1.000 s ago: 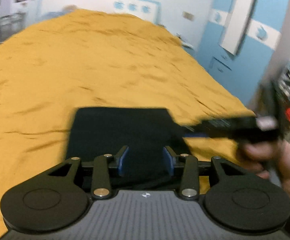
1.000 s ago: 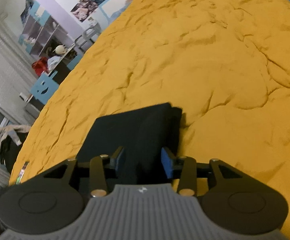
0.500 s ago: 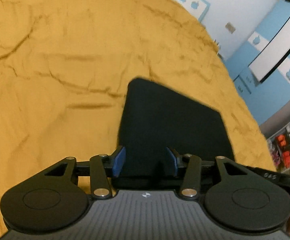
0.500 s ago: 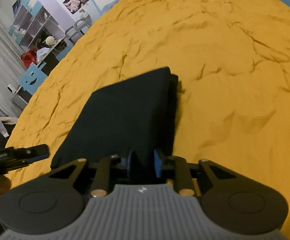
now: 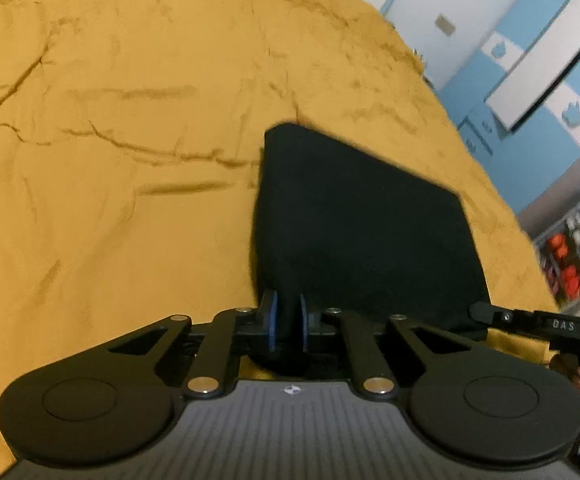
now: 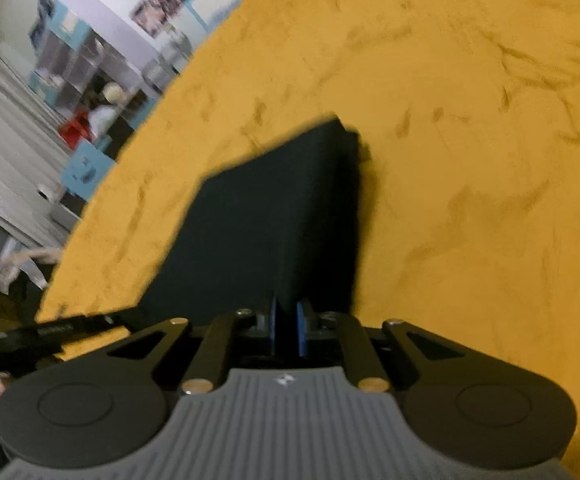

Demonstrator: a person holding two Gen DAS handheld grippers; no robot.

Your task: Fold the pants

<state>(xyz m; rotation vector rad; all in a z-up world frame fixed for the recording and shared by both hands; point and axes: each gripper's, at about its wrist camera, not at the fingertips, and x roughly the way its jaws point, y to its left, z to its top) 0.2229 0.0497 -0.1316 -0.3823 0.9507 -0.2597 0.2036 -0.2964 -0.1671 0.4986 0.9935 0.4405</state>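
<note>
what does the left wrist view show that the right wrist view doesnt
Only the left wrist view: the blue and white cupboards and the left gripper, jaws closing with a pinch of the black pants between its pads.

Only the right wrist view: the shelf unit, the white curtain and the right gripper, jaws closing on the pants' near edge.

Both: the folded pants on the mustard bedspread, and the other gripper at the frame's edge.
</note>
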